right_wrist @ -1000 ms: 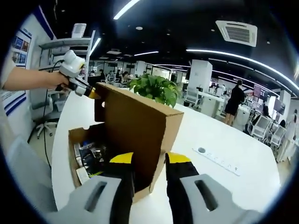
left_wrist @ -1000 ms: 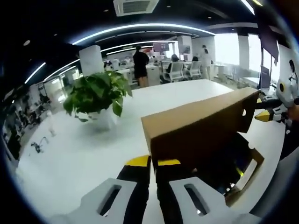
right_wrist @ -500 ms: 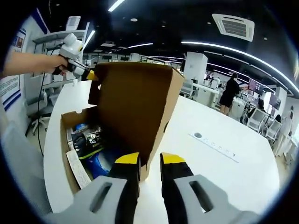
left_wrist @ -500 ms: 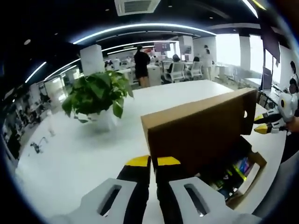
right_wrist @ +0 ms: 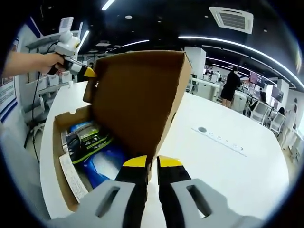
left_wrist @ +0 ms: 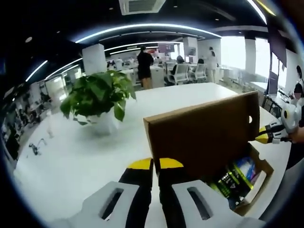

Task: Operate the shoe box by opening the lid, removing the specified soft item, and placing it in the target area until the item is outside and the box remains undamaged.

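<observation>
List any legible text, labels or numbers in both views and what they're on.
None can be read.
Black and green packet inside the shoe box: white print, too blurred to read.
White slip along the box wall: too small to tell whether it is printed.
Blue wall posters behind the person's arm: too blurred to read.
Brown lid: plain, no lettering visible.
</observation>
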Tool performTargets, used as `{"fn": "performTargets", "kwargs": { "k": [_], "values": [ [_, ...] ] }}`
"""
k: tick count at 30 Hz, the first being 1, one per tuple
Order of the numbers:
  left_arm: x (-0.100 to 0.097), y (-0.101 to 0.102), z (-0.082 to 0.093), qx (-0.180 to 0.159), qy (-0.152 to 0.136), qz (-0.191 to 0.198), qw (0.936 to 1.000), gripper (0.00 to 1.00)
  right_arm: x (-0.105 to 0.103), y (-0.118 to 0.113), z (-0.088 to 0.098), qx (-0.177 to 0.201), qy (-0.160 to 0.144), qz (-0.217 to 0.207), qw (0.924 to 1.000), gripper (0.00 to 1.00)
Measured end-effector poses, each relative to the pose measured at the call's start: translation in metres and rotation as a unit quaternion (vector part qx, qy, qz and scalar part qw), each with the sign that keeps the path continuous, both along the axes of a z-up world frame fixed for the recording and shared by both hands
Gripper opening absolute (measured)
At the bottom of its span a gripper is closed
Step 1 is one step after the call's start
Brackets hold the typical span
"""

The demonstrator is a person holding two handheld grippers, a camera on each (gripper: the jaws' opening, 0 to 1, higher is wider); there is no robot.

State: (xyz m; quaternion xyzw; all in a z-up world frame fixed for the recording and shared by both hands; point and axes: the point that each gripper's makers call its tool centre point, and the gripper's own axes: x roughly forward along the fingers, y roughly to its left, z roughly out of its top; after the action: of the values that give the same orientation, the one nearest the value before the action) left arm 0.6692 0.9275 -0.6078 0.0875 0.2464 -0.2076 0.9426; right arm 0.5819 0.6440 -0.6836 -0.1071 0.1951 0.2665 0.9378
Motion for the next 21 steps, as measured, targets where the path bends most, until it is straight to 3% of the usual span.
{"fn": "performTargets", "kwargs": {
  "k": [8,21],
  "values": [
    [0.014,-0.002,-0.006,0.005,0.005,-0.001,1.0,0.0,0.004,-0.001,0.001,0.005,0.0,-0.004,1.0,0.0],
    [0.028,-0.002,-0.023,0.007,0.022,0.008,0.9997,0.01,0.008,-0.001,0.002,-0.016,-0.013,0.011,0.9997,0.0]
  ]
}}
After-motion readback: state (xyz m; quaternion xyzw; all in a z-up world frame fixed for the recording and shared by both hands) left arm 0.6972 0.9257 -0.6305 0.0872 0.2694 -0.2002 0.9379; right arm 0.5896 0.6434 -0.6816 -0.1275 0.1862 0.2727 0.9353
